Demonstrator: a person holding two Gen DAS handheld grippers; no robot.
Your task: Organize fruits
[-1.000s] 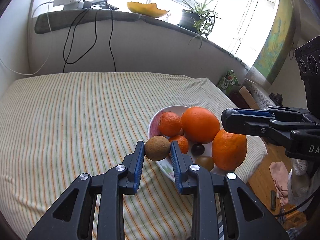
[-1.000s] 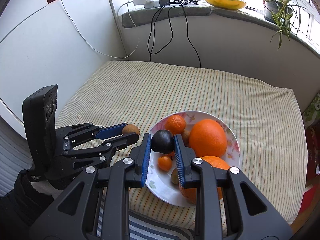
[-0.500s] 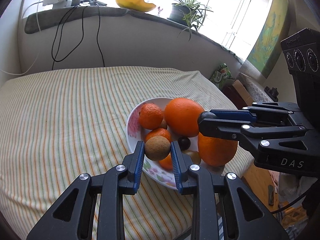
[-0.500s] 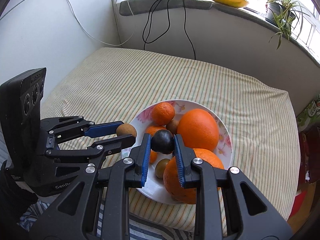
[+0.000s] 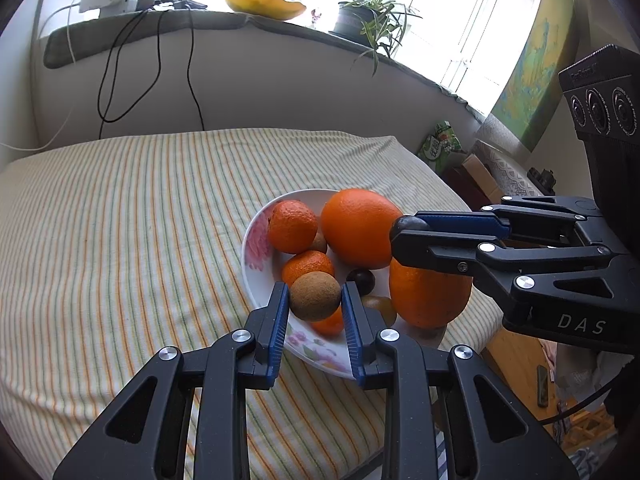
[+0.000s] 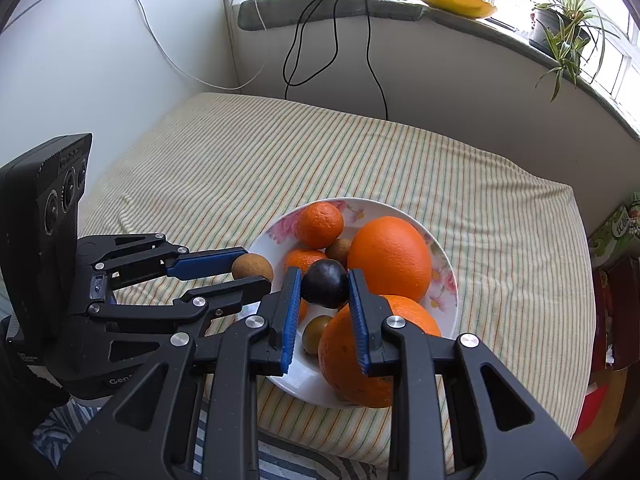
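A white flowered plate (image 5: 253, 240) (image 6: 448, 280) on the striped cloth holds two big oranges (image 5: 358, 232) (image 6: 390, 258), small tangerines (image 5: 292, 226) and small dark and green fruits. My left gripper (image 5: 314, 298) is shut on a round brown fruit (image 5: 315, 296) above the plate's near rim; it also shows in the right wrist view (image 6: 252, 267). My right gripper (image 6: 324, 286) is shut on a dark plum (image 6: 325, 283) above the plate's middle, seen from the left wrist view (image 5: 410, 224) beside the big orange.
The striped cloth (image 5: 120, 220) covers a table against a white wall with hanging cables (image 5: 192, 80). A sill above carries a potted plant (image 5: 356, 20) and a yellow bowl (image 5: 264, 0). The table's right edge drops to boxes and floor (image 5: 480, 176).
Both grippers have moved over the plate with their fruits: the left with the brown fruit over the near rim, the right with the plum towards the middle.
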